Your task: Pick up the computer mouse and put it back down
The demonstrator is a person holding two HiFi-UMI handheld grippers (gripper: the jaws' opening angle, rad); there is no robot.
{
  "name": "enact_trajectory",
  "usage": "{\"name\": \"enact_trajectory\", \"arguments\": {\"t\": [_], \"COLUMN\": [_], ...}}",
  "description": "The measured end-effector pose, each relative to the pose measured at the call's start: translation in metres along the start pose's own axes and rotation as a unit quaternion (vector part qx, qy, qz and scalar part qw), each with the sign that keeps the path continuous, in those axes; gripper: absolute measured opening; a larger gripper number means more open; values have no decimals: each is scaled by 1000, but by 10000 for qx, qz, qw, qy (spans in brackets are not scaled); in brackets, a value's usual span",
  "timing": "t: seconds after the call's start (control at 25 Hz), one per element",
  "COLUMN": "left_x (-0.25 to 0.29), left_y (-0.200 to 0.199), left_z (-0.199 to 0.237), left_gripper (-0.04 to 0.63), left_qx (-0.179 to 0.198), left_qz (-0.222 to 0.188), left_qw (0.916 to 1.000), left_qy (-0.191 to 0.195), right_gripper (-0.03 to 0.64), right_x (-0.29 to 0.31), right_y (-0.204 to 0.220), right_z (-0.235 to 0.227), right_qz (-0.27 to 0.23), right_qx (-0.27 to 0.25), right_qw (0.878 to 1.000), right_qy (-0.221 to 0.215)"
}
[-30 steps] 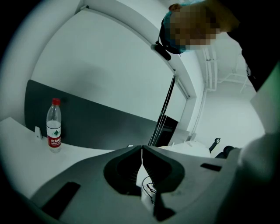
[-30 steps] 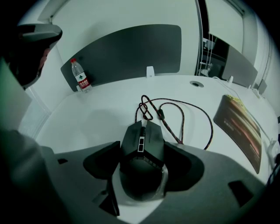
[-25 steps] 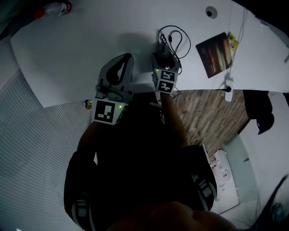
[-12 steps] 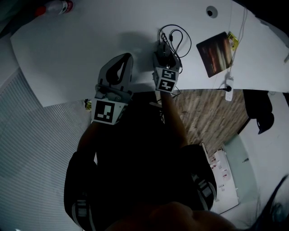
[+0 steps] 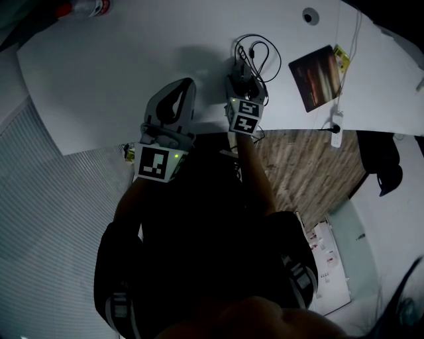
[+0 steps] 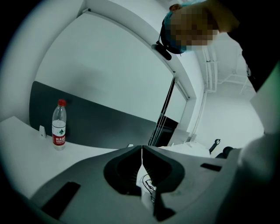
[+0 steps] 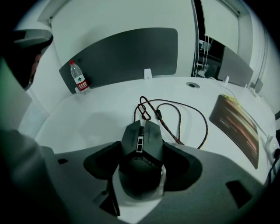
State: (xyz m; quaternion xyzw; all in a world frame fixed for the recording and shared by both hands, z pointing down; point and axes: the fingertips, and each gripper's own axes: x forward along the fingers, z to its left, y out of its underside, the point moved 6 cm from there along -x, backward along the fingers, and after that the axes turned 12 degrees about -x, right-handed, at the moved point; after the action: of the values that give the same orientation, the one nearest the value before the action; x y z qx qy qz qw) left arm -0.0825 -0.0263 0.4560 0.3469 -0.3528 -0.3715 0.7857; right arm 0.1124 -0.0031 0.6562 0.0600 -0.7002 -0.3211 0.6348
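The dark computer mouse (image 7: 141, 142) sits between the jaws of my right gripper (image 7: 141, 153), which press on both its sides over the white table (image 5: 112, 73). Its braided cable (image 7: 176, 117) loops on the tabletop beyond it. In the head view the right gripper (image 5: 240, 85) covers most of the mouse, and only the cable (image 5: 257, 54) shows clearly. Whether the mouse is off the table I cannot tell. My left gripper (image 5: 176, 96) is beside it on the left, above the table's near edge. Its jaws (image 6: 141, 153) meet with nothing between them.
A dark mouse pad (image 5: 318, 78) lies to the right of the mouse. A water bottle (image 5: 81, 10) stands at the table's far left corner. There is a round cable hole (image 5: 309, 18) at the back. A white plug (image 5: 335, 134) hangs at the front right edge.
The right gripper has shifted slightly farther onto the table with the mouse between its jaws. The left gripper has stayed still.
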Motion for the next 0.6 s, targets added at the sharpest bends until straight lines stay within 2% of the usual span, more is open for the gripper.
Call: {"name": "enact_trajectory", "arguments": {"t": [0.44,0.6], "left_x": [-15,-18], "left_y": [-2,-13], "left_z": [-11,-18], "left_gripper": [6,6], "left_qx": [63,40], "left_qz": [-86,-321], "left_qw": [9999,9995], "left_qy": [22,7], "right_gripper": [284,284], "right_x": [-17,-27], "right_y": [-7,-13], "right_z": [2,1], "right_qz": [-213,-316], "right_qx": [-80,-104], "right_qw": [9997,9994], "right_qy": [20,49]}}
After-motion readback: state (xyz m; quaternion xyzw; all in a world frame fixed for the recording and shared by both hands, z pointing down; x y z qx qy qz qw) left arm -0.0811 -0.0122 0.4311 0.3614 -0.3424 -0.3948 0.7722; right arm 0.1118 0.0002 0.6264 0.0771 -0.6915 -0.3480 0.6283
